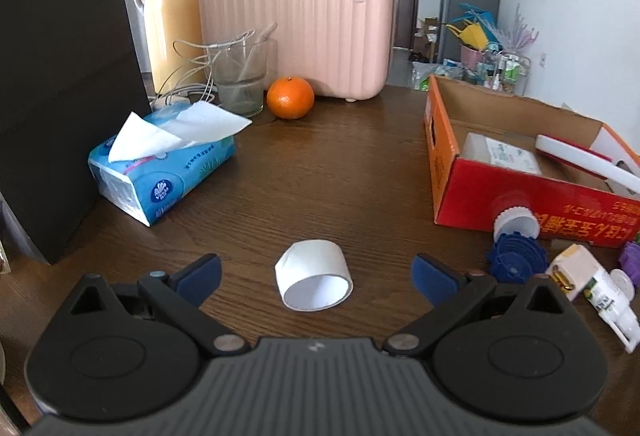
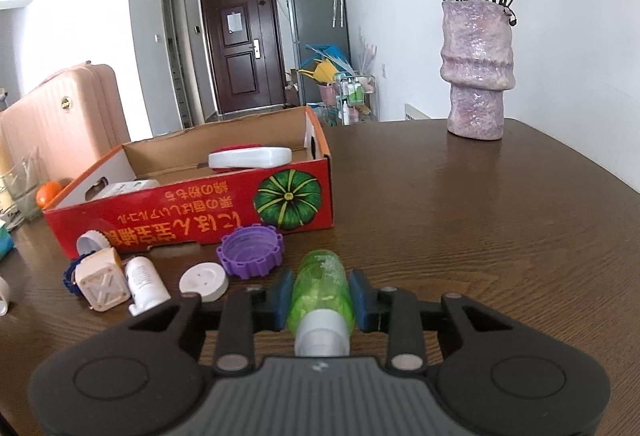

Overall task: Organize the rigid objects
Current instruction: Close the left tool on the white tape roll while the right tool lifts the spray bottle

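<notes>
My right gripper (image 2: pixel 320 300) is shut on a green translucent bottle (image 2: pixel 322 286), its blue pads pressing both sides, white neck toward the camera. Ahead lies an open red cardboard box (image 2: pixel 192 212) holding a white-and-red flat object (image 2: pixel 250 157) and a white packet (image 2: pixel 120 189). In front of it lie a purple ring lid (image 2: pixel 250 248), a white disc (image 2: pixel 204 281), a small white bottle (image 2: pixel 145 283) and a beige block (image 2: pixel 102 286). My left gripper (image 1: pixel 316 272) is open, with a white tape roll (image 1: pixel 314 280) lying between its blue fingertips, untouched. The red box (image 1: pixel 500 208) stands to its right.
A tissue pack (image 1: pixel 160 164), an orange (image 1: pixel 290 97), a glass with cables (image 1: pixel 238 76), a yellow thermos (image 1: pixel 172 12), a pink case (image 1: pixel 300 20) and a dark panel (image 1: pixel 60 76) line the wooden table's left and back. A purple vase of dried roses (image 2: pixel 476 68) stands far right.
</notes>
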A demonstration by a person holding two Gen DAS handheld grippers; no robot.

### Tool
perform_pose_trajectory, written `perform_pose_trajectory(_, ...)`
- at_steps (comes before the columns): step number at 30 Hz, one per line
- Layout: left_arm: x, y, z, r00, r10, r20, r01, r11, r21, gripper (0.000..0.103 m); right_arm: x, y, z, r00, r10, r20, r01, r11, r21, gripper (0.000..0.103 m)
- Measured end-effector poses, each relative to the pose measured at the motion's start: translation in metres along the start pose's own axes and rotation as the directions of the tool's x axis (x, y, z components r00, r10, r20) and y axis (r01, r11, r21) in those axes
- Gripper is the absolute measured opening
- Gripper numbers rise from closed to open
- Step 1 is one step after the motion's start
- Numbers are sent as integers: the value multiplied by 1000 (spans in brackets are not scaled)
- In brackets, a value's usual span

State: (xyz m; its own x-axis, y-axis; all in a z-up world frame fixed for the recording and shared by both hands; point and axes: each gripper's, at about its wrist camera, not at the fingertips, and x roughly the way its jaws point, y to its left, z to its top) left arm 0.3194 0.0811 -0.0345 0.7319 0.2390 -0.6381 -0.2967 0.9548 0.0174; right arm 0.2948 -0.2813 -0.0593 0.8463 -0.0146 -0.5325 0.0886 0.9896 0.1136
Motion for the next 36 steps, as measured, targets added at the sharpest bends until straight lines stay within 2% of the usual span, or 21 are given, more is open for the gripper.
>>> perform_pose_trajectory(6, 20, 0, -6, 999, 51, -17, -51, 999, -5, 103, 8, 1, -4, 999, -11, -45, 10, 1000, -4, 30)
perform_pose_trajectory(9, 25, 2, -6, 998, 53, -13, -53, 999, -8, 97, 11, 2, -6, 998, -15, -56, 15, 1000, -10, 30)
perform_pose_trajectory(11, 29, 2, -6, 999, 48, -18, -48, 999, -9, 87, 11, 4, -7, 998, -18, -57, 17, 1000, -15, 30)
perform_pose_trajectory(15, 38, 4, -3, 999, 24, -44, -26, 999, -27, 74, 11, 6, -9, 998, -21, -52, 20, 1000, -23, 30)
perform_pose_trajectory(16, 39, 5, -2, 999, 22, -50, -23, 999, -31, 67, 11, 6, -9, 998, -23, -51, 22, 999, -25, 30)
perform_pose_trajectory(17, 41, 7, -2, 998, 14, -58, -16, 999, -35, 57, 10, 7, -9, 998, -24, -50, 23, 999, -28, 30)
perform_pose_trajectory(19, 42, 10, -3, 998, -4, -69, 1, 999, -44, 45, 10, 8, -10, 999, -28, -47, 26, 999, -34, 30)
perform_pose_trajectory(36, 21, 6, -9, 999, -36, -14, 36, 999, -23, 45, 22, 4, -12, 996, -39, -84, 37, 999, -25, 30)
